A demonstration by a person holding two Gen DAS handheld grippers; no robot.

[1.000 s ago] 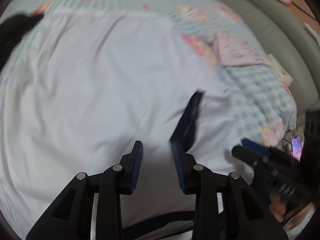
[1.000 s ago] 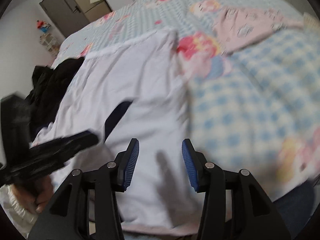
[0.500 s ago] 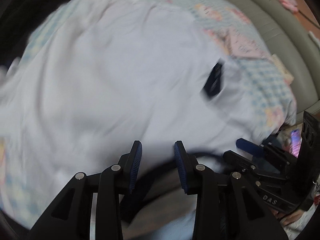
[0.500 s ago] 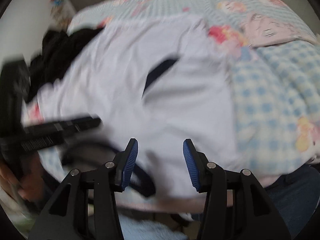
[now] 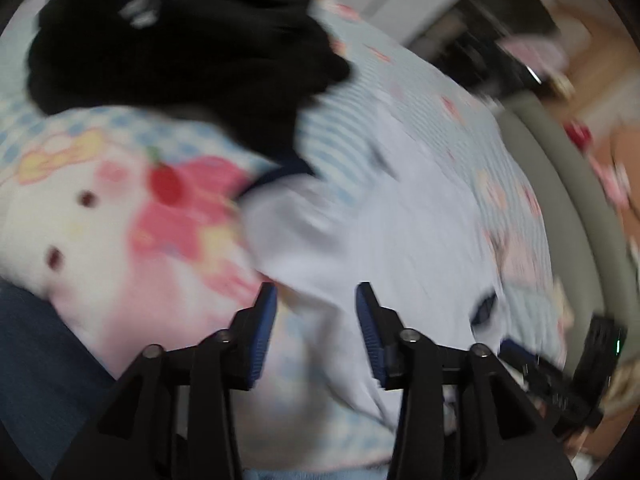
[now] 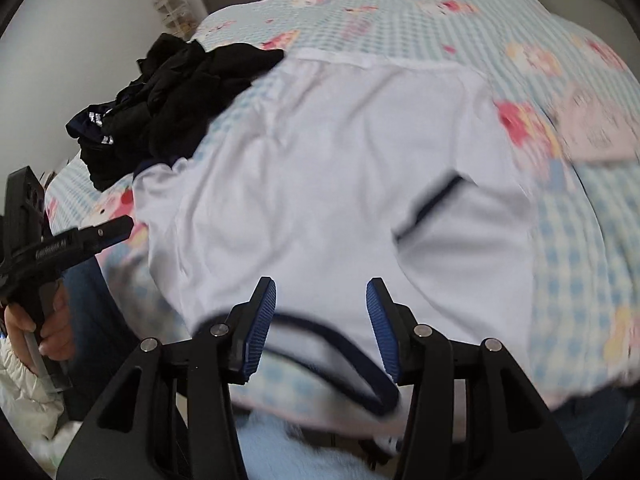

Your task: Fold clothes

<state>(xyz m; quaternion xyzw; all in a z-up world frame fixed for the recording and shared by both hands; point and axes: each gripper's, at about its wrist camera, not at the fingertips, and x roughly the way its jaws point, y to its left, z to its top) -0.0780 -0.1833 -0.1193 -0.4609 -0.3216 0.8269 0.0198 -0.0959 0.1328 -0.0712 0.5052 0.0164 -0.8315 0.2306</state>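
- Left wrist view, heavily blurred: left gripper (image 5: 316,320) with jaws wide apart, nothing between the pads; it hangs over the near left edge of the white shirt (image 5: 400,240), over the spot where cloth meets the cartoon-print bedspread (image 5: 120,220)
- Same view: black clothes pile (image 5: 180,52) lies beyond the shirt's navy-edged sleeve (image 5: 276,176), touching or overlapping it, cannot tell which; right gripper (image 5: 536,364) shows low right, too smeared to read here
- Right wrist view, sharper: right gripper (image 6: 320,320) also spread wide and empty, poised above the navy-trimmed collar (image 6: 332,340) at the shirt's near end
- Same view: white shirt (image 6: 340,168) spread flat on the bedspread (image 6: 580,260), hem at the far side, a sleeve with navy cuff (image 6: 432,204) lying inward on the right; black pile (image 6: 172,96) at far left by the other sleeve
- Left gripper (image 6: 100,232) at left edge, held in a hand (image 6: 44,320); from this angle its opening cannot be read
- Judged step: garment laid out, no fold visibly gripped; both tools positioning for a pinch
- Next move likely calls for the left tool to drop onto the left sleeve or shoulder edge and close on one layer only, keeping clear of the black pile
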